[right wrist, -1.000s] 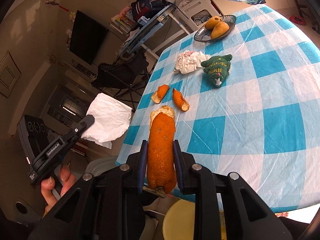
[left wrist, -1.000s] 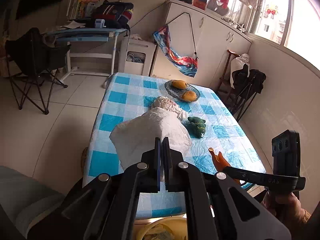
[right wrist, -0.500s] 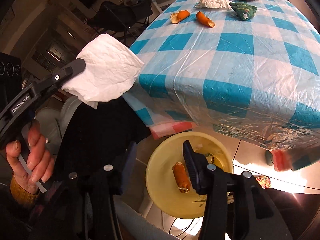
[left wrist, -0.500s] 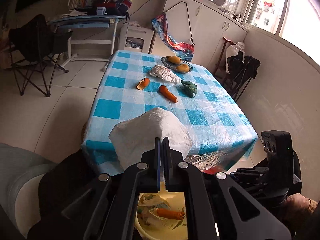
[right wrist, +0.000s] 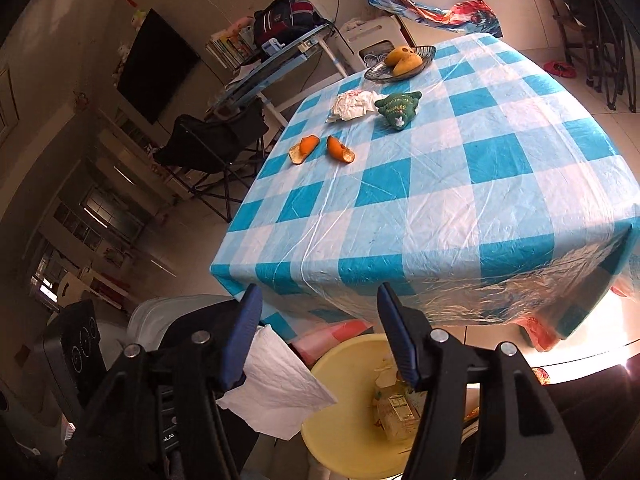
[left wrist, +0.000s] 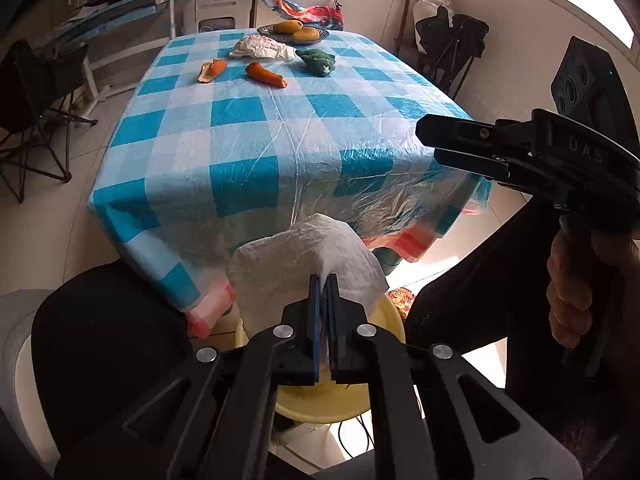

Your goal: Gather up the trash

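My left gripper (left wrist: 323, 280) is shut on a white tissue (left wrist: 304, 256), which hangs just above the yellow bin (left wrist: 390, 314) on the floor at the table's near edge. In the right wrist view the tissue (right wrist: 276, 396) hangs beside the bin (right wrist: 340, 420). My right gripper (right wrist: 318, 294) is above the bin with its jaws opening and nothing between them. Two orange peels (right wrist: 304, 148) (right wrist: 340, 149) and a crumpled paper (right wrist: 352, 105) lie on the blue checked table (right wrist: 440, 200).
A green soft toy (right wrist: 400, 106) and a fruit bowl (right wrist: 400, 62) sit at the table's far end. A carton (right wrist: 394, 412) lies in the bin. A folding chair (right wrist: 212, 148) and a desk stand to the left, and a dark chair (left wrist: 452, 40) to the right.
The right gripper carried an orange peel off the table, let it fall into the bin and opened. The left gripper came down with the tissue from over the table to over the bin.
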Available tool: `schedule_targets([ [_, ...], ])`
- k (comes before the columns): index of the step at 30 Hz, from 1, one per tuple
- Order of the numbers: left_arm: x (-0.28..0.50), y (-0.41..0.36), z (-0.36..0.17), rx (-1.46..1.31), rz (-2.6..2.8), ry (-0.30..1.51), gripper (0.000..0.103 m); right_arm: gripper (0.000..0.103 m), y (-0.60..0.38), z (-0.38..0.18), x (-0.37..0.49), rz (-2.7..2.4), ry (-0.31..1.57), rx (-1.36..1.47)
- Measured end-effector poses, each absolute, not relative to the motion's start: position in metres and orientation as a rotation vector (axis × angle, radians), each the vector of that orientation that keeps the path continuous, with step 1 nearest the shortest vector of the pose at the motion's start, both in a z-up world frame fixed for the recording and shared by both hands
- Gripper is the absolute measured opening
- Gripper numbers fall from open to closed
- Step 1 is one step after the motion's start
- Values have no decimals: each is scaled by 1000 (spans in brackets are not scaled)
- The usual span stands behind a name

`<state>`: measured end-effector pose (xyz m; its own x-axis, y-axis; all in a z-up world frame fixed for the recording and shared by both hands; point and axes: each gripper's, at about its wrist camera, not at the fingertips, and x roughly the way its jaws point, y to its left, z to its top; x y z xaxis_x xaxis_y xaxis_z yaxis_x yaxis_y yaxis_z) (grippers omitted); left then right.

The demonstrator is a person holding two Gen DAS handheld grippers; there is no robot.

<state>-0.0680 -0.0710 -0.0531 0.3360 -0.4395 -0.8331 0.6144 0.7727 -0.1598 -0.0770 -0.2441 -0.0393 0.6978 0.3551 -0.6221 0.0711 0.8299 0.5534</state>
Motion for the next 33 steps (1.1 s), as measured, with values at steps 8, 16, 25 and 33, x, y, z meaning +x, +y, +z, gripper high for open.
schedule_targets([
  [8,-73,-82,-62,269,-713,1072,5,60,-247,-38,-78,142,785,593],
  [16,-75,-82,-62,283,-708,1068,29,61,-244,-38,-79,139,794,579],
  [25,-73,-71,-50,236,-654,998,52,61,-244,-39,-80,133,793,571],
  [33,-59,-35,-11,131,-434,766,84,72,-243,-24,-87,59,690,493],
])
